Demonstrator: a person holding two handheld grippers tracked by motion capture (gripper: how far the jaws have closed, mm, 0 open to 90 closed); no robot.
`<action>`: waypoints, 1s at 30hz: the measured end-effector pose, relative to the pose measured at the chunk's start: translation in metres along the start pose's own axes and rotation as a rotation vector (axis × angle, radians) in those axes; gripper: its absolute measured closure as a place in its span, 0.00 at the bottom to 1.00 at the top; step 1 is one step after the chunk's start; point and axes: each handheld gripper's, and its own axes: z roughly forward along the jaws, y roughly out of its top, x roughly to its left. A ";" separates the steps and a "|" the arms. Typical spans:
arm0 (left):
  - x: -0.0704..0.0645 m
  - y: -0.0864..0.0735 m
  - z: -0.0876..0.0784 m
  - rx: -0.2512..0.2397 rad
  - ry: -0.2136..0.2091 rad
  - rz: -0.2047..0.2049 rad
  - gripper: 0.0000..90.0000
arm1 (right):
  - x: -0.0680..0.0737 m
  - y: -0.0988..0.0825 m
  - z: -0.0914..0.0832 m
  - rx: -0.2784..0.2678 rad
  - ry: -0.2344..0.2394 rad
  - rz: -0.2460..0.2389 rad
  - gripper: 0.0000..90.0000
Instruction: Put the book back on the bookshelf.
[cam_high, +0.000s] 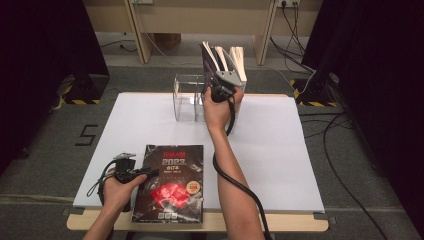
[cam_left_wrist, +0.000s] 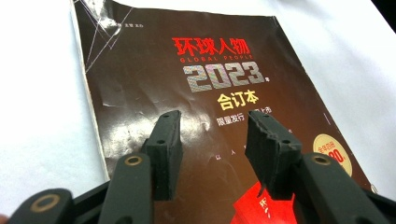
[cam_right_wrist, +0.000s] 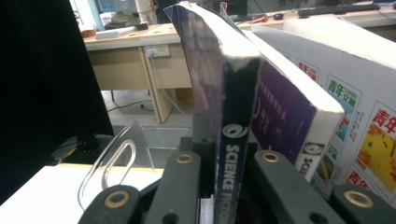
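Right hand-held gripper (cam_right_wrist: 219, 186) clamps upright blue-spined magazine (cam_right_wrist: 233, 116).

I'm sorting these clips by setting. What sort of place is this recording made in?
Probably an office or lab room set up for recording: a white table on grey carpet, black curtains at both sides, wooden desks behind with wall sockets and loose cables trailing over the floor.

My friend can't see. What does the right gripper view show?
The right claw pinches the spine of an upright blue science fiction magazine. More magazines stand beside it, and a clear plastic holder sits to the left.
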 end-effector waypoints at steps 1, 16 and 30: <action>0.000 0.000 0.000 -0.001 0.000 0.000 0.61 | 0.000 0.000 0.001 0.001 -0.003 -0.005 0.94; -0.001 0.000 0.000 -0.001 -0.006 0.011 0.61 | 0.009 -0.016 0.015 0.011 -0.031 0.000 0.94; -0.003 -0.001 0.001 0.002 -0.007 0.015 0.61 | 0.008 -0.015 0.015 0.025 -0.026 -0.006 0.92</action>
